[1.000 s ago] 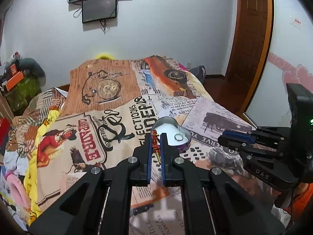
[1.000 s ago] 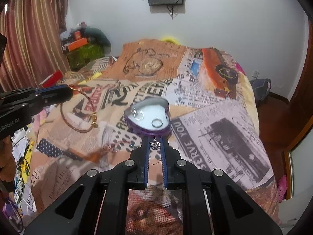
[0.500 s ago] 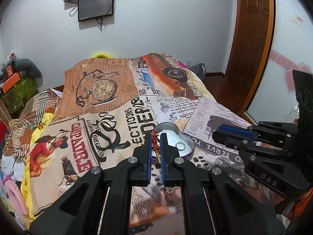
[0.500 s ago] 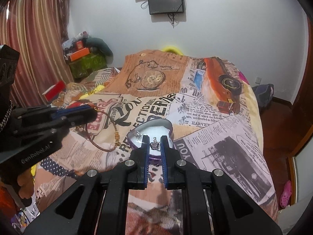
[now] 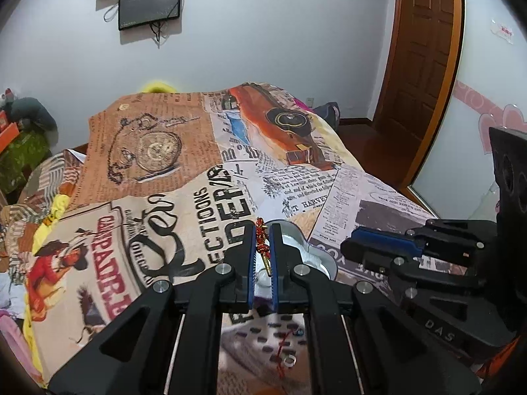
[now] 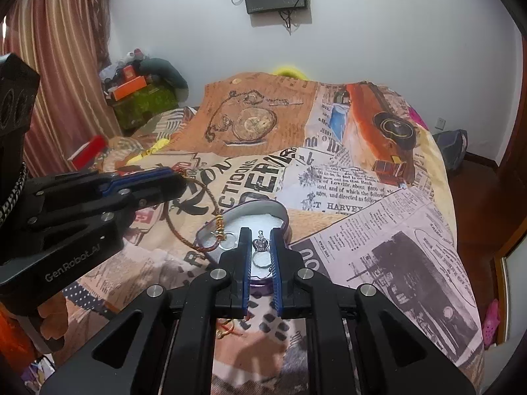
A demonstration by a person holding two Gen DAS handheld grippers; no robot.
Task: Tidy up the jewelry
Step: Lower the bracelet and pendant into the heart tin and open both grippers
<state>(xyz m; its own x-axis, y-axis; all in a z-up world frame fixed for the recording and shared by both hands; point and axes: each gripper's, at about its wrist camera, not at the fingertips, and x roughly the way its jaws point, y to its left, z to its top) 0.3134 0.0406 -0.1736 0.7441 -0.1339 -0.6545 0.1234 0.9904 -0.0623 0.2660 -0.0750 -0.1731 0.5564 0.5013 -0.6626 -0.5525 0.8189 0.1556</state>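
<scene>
Your left claw (image 5: 263, 247) is clamped on a red-and-gold bracelet (image 5: 262, 243) at frame centre, over the heart-shaped box (image 6: 263, 212) on the bed (image 5: 164, 151). Your right claw (image 6: 261, 248) pinches a silver crown pendant (image 6: 261, 243) above that box.

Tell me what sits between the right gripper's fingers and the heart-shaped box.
The right gripper pinches a silver crown pendant directly over the box; nothing else intervenes, per right wrist view.

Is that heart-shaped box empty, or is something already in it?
Not empty. The heart-shaped box has two silver rings on its white lining.
</scene>
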